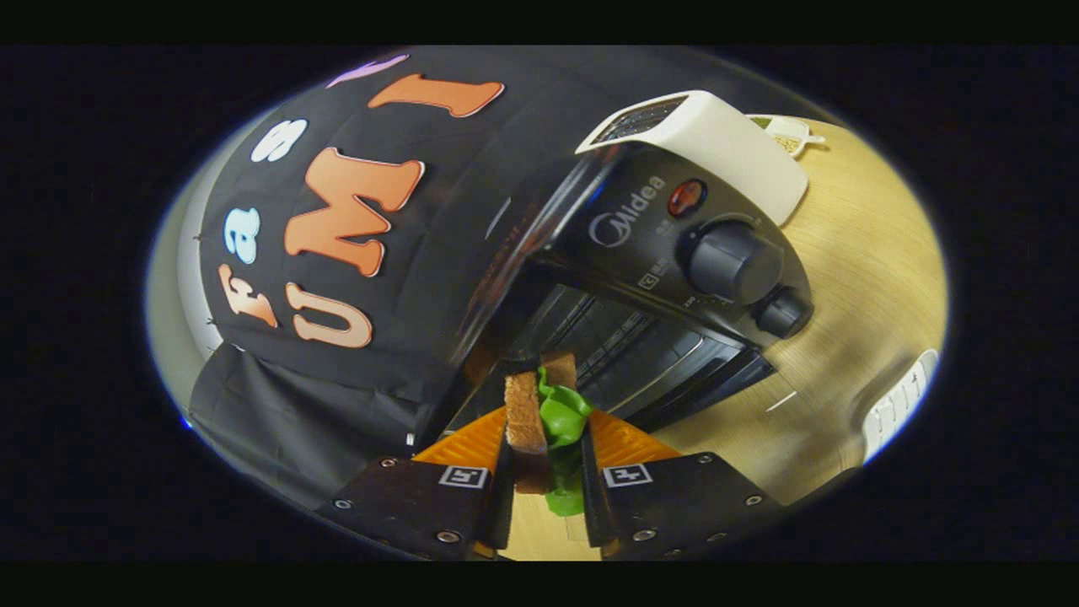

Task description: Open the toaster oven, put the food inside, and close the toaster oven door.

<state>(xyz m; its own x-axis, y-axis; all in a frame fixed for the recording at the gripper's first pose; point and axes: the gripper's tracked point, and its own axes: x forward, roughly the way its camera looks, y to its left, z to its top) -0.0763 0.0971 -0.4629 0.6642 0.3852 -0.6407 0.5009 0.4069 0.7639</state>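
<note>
the gripper [548,455], at the bottom centre of the frame, holds the sandwich [544,421] between its two fingers; the jaws are narrow and both press on it, one on the brown bread side and one on the side with the green leaf. the toaster oven [674,278] fills the centre and upper right of the frame and stands on the wooden table [851,295]. its glass door [514,253] looks open, and the dark inside with the wire rack [641,354] is just ahead of the sandwich.

in my judgement the step in hand is to bring the food inside. to do it well, keep the grip steady so the layers do not slide, go straight toward the rack, pass clear of the door edge and the upper frame, and set the sandwich flat on the rack before opening the fingers. the knobs [733,261] at centre right are not needed now.
</note>
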